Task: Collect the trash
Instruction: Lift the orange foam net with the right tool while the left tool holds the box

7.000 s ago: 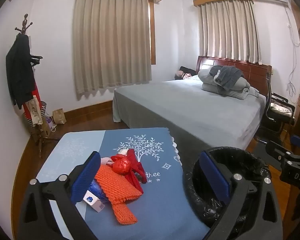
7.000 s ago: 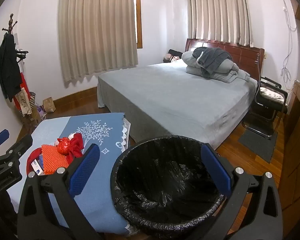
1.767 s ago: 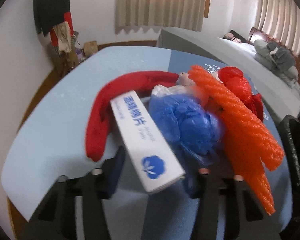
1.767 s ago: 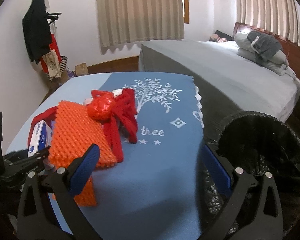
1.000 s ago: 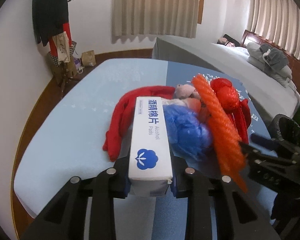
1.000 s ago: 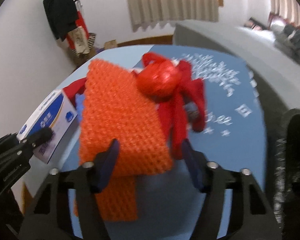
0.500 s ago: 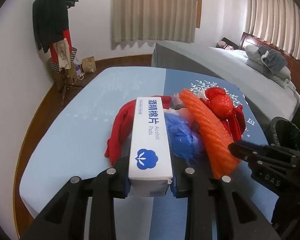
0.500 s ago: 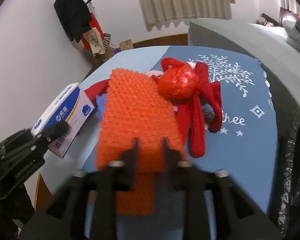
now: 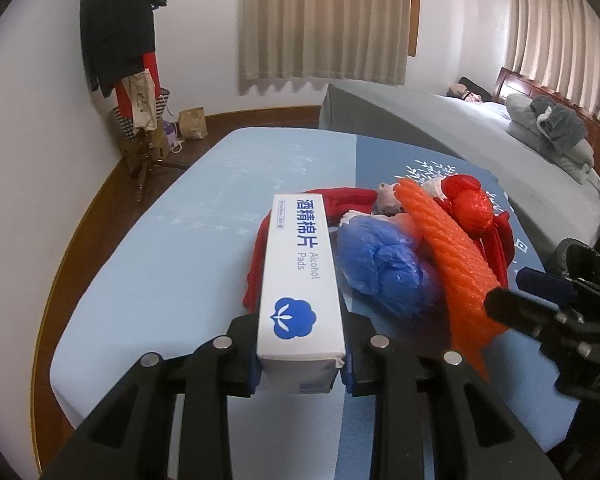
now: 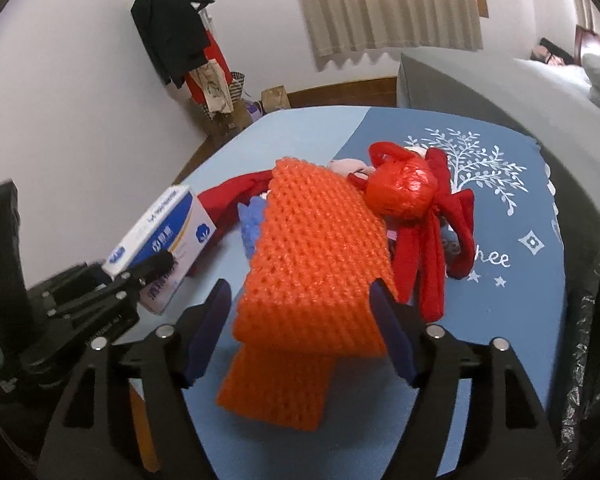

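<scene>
My left gripper [image 9: 302,364] is shut on a white and blue alcohol pads box [image 9: 301,280], held above the blue table [image 9: 188,248]; the box also shows in the right wrist view [image 10: 162,248]. My right gripper [image 10: 300,320] is shut on an orange foam net [image 10: 312,260], which hangs folded from its blue pads. In the left wrist view the net [image 9: 452,248] runs over a blue plastic bag [image 9: 384,260]. A red crumpled bag [image 10: 400,192] and red straps [image 10: 424,256] lie on the table behind it.
A black-lined trash bin [image 10: 592,360] stands at the table's right edge, also in the left wrist view [image 9: 580,256]. A grey bed [image 9: 480,128] lies beyond. A coat rack [image 9: 128,64] stands by the left wall.
My left gripper has lifted the box a little and drawn back. My right gripper has raised the orange net and its jaws now stand wider on it.
</scene>
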Motion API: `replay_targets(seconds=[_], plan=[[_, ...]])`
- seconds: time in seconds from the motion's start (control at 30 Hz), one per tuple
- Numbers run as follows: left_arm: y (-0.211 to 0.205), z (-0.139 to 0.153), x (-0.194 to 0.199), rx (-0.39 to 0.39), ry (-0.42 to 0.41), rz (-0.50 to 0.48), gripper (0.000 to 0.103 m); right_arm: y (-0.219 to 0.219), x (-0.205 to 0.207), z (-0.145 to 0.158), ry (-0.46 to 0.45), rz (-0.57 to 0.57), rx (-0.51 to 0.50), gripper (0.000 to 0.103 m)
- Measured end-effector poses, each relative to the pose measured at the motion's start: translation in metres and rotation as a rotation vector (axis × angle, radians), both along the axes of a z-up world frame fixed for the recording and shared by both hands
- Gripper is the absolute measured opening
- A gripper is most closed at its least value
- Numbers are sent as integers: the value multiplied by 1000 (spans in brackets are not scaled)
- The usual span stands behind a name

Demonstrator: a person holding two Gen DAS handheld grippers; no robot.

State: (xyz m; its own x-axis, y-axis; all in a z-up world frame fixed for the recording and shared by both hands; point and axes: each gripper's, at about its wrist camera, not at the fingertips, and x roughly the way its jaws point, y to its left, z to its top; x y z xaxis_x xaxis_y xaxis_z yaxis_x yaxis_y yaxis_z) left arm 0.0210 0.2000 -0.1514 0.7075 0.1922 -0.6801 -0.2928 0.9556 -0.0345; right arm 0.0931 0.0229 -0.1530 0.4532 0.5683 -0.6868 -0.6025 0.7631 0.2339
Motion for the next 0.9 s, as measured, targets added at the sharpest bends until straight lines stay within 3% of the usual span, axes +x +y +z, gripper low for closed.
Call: replay_targets(seconds=[0.2,0.5,0.9], plan=[[3,0,-4,5,-2,4,30,15,-4,-16,-8,1,-72,74],[1,2,-4,6,-6,-12,30,-1,7,-15,67,5,4,30],[-11,10,-1,7,-20,-43,30,-32,8,-1,94,-45,90,18]])
